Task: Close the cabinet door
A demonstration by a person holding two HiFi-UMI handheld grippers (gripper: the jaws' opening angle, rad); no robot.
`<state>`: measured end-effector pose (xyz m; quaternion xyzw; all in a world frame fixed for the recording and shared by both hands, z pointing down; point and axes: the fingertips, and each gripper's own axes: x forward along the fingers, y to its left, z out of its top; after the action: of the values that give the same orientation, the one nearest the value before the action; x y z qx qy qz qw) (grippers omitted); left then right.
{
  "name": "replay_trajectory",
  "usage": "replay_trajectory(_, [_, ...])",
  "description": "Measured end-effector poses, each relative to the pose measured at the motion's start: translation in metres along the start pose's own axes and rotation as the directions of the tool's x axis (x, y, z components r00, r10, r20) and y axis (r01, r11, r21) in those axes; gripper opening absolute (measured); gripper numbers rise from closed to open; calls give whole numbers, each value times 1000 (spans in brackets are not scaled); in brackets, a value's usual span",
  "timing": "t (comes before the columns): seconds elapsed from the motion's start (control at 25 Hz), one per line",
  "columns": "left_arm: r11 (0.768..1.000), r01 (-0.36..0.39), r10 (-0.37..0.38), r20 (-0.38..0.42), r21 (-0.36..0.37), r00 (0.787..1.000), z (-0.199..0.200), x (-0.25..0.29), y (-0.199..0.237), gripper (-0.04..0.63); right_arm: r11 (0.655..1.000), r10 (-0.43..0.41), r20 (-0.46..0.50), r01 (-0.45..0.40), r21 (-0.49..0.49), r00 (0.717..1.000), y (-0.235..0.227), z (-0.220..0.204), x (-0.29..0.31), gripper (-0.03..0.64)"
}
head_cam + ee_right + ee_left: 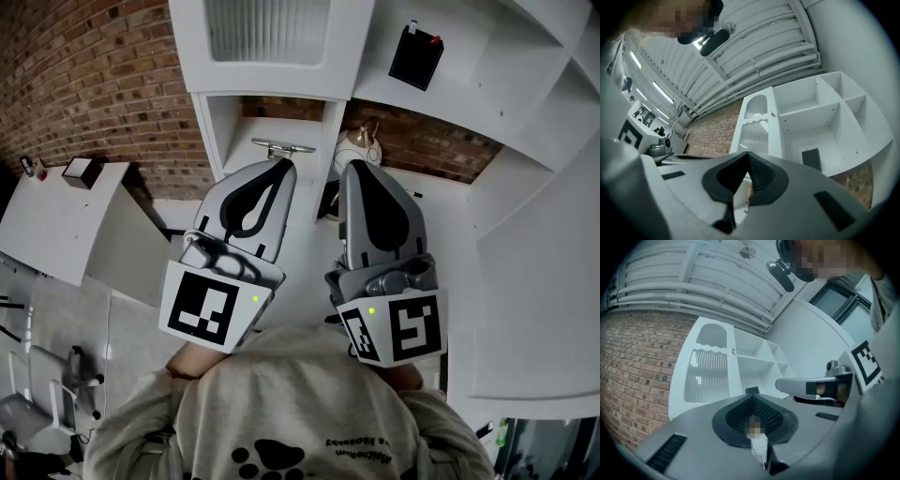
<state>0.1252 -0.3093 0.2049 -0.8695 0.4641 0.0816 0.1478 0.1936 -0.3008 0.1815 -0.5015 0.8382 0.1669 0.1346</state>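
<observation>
Two grey claws are held side by side in front of a tall white cabinet (820, 119) with open square compartments. The left claw (281, 167) is seen fully closed in its own gripper view, its jaws meeting at the tips with nothing between them. The right claw (354, 171) is likewise pressed together and empty. Both are pointed slightly upward towards the cabinet, and neither is touching it.

The white cabinet door with a ribbed glass panel (267, 33) is found standing open, swung out to the left of the compartments; a small knob is seen on the door's edge next to them. The door is well apart from both claws.

A flat black rectangular object (415, 56) is leaned upright in the compartment just right of the door. A red brick wall (94, 84) is seen to the left of the cabinet.
</observation>
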Motion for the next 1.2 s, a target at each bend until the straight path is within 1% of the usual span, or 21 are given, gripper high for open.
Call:
replay_trajectory(0.12, [1000, 0, 0, 0, -15, 1000, -5, -2, -3, 8, 999, 5, 1, -5, -32, 1000, 5, -3, -6, 18])
replay_trajectory(0.28, [1000, 2, -2, 13, -18, 1000, -5, -3, -9, 8, 999, 20, -26, -21, -47, 999, 10, -14, -7, 18])
replay_trajectory(0.44, [999, -16, 16, -3, -29, 1000, -10, -4, -7, 8, 999, 30, -44, -31, -35, 999, 10, -21, -4, 18])
replay_trajectory(0.68, [999, -36, 36, -15, -36, 999, -14, -4, -4, 8, 998, 56, -43, -57, -13, 997, 12, -27, 2, 18])
replay_trajectory(1.2, [999, -24, 23, -12, -34, 1000, -15, 8, -3, 8, 997, 74, -51, -74, -2, 996, 6, -34, 14, 18])
